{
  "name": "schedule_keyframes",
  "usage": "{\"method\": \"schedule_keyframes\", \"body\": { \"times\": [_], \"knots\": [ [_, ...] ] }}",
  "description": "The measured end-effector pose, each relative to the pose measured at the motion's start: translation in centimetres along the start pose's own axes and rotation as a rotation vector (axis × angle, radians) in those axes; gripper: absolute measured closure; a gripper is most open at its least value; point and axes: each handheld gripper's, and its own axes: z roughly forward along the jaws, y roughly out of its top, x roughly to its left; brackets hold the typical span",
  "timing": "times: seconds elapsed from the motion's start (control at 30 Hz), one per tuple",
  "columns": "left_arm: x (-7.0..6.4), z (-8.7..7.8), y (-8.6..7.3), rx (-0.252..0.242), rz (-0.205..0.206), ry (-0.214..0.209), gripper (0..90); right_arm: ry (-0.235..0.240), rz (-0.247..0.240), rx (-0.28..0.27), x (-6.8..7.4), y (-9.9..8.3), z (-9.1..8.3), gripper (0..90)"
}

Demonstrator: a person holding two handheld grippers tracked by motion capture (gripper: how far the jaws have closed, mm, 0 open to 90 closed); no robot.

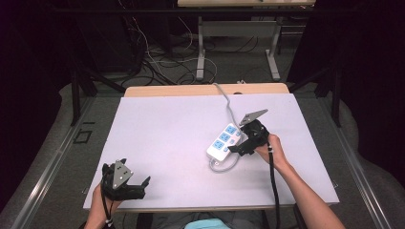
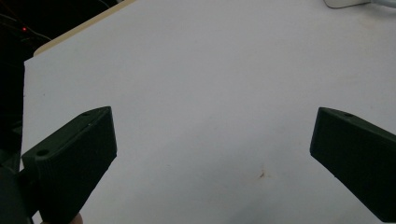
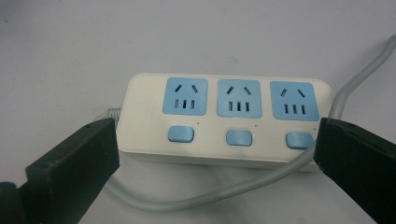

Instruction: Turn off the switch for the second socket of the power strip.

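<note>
The right gripper [image 3: 212, 154], jaws spread wide, hangs just beside the power strip [image 3: 224, 119] lying flat on the table [image 1: 157, 138]. That hard, smooth plastic body looks light but slippery; I'd grip across its long sides, clear of its grey cord [image 3: 196, 198]. The left gripper [image 2: 212, 163] waits open, well apart from the strip.

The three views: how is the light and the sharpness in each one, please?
High view: the white table is evenly lit, the room around it dark, corners vignetted. Left gripper view: the table is bright, the left gripper close and slightly soft. Right gripper view: the power strip is sharp, with a soft shadow beneath; the right gripper looks blurred at the edges.
</note>
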Motion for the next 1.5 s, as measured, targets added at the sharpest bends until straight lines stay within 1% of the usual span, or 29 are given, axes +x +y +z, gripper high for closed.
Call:
{"method": "schedule_keyframes", "body": {
  "times": [0.03,0.1,0.17,0.2,0.23,0.33,0.37,0.4,0.47,0.53,0.57,0.6,0.63,0.67,0.77,0.8,0.83,0.87,0.9,0.93,1.03,1.1,1.17,1.2,1.23,1.33,1.4,1.43,1.5],
  "knots": [
    [0.0,0.0,0.0,0.001,0.0,0.0,0.4,-0.006,-0.007,-0.004,-0.1,0.0,0.1,0.0],
    [0.0,0.0,0.0,0.001,0.0,0.001,0.4,0.0,0.012,-0.011,-0.2,0.1,0.2,0.0],
    [0.0,0.0,0.0,0.001,0.0,0.002,0.4,0.002,0.005,-0.005,-0.4,0.2,0.2,0.0],
    [0.0,0.0,0.0,0.001,0.001,0.002,0.4,0.004,0.015,-0.011,-0.5,0.2,0.2,0.0],
    [0.0,0.0,0.0,0.001,0.002,0.002,0.4,0.002,0.006,-0.028,-0.6,0.2,0.3,0.0],
    [0.0,0.0,0.0,0.002,0.002,0.001,0.4,0.007,0.013,-0.027,-0.7,0.4,0.3,0.0],
    [0.0,0.0,0.0,0.002,0.003,0.002,0.4,0.015,0.026,-0.03,-0.7,0.5,0.4,0.0],
    [0.0,0.0,0.0,0.002,0.003,0.002,0.4,0.005,0.029,-0.029,-0.7,0.5,0.4,0.0],
    [0.0,0.0,0.0,0.002,0.003,0.002,0.4,0.01,0.01,-0.035,-0.9,0.6,0.6,0.0],
    [0.0,0.0,0.0,0.002,0.003,0.001,0.4,0.007,0.013,-0.031,-0.9,0.7,0.7,0.0],
    [0.0,0.0,0.0,0.002,0.004,0.001,0.4,0.007,0.028,-0.03,-0.9,0.8,0.7,0.0],
    [0.0,0.0,0.0,0.002,0.004,0.001,0.4,0.015,0.03,-0.025,-0.9,0.8,0.7,0.0],
    [0.0,0.0,0.0,0.002,0.004,0.001,0.4,0.015,0.017,-0.037,-1.1,0.8,0.8,0.0],
    [0.0,0.0,0.0,0.003,0.004,0.001,0.4,0.014,0.02,-0.04,-1.1,0.8,0.9,0.0],
    [0.0,0.0,0.0,0.003,0.004,0.001,0.4,0.012,0.019,-0.025,-1.2,1.0,0.9,0.0],
    [0.0,0.0,0.0,0.003,0.004,0.001,0.4,0.019,0.026,-0.048,-1.2,0.9,1.1,0.0],
    [0.0,0.0,0.0,0.001,0.003,0.001,0.4,0.01,0.032,-0.043,-1.1,1.0,1.0,0.0],
    [0.0,0.0,0.0,0.0,0.003,0.002,0.4,0.007,0.018,-0.048,-1.3,1.0,1.0,0.0],
    [0.0,0.0,0.0,0.001,0.003,0.002,0.4,0.006,0.037,-0.051,-1.2,1.0,1.1,0.0],
    [-0.1,0.0,0.0,-0.003,0.002,0.004,0.4,0.009,0.023,-0.057,-1.4,1.1,1.0,0.0],
    [-0.1,0.1,0.0,-0.001,-0.002,0.001,0.4,0.001,0.026,-0.064,-1.3,1.1,1.0,0.4],
    [-0.1,0.0,0.0,0.003,0.0,-0.001,0.4,0.002,0.034,-0.066,-1.3,1.1,1.0,5.9],
    [-0.1,0.1,0.0,-0.002,-0.001,0.001,0.4,0.004,0.037,-0.063,-1.3,1.1,1.0,8.5],
    [-0.1,0.1,0.0,-0.002,-0.001,0.002,0.4,-0.002,0.028,-0.069,-1.3,1.1,1.0,13.4],
    [-0.1,0.1,0.0,-0.003,-0.001,0.001,0.4,-0.01,0.036,-0.091,-1.3,1.0,1.0,18.8],
    [-0.1,0.1,0.0,-0.002,-0.002,0.002,0.4,-0.036,0.041,-0.099,-1.3,1.0,0.9,33.7],
    [-0.1,0.1,0.0,-0.002,-0.002,0.002,0.4,-0.037,0.05,-0.113,-1.3,1.0,0.9,41.3],
    [-0.1,0.0,0.0,-0.002,0.0,0.003,0.4,-0.042,0.049,-0.098,-1.3,1.0,0.9,45.5],
    [0.0,0.0,0.0,0.002,0.003,0.001,0.4,-0.041,0.053,-0.09,-1.4,0.9,0.8,54.7]
  ]
}}
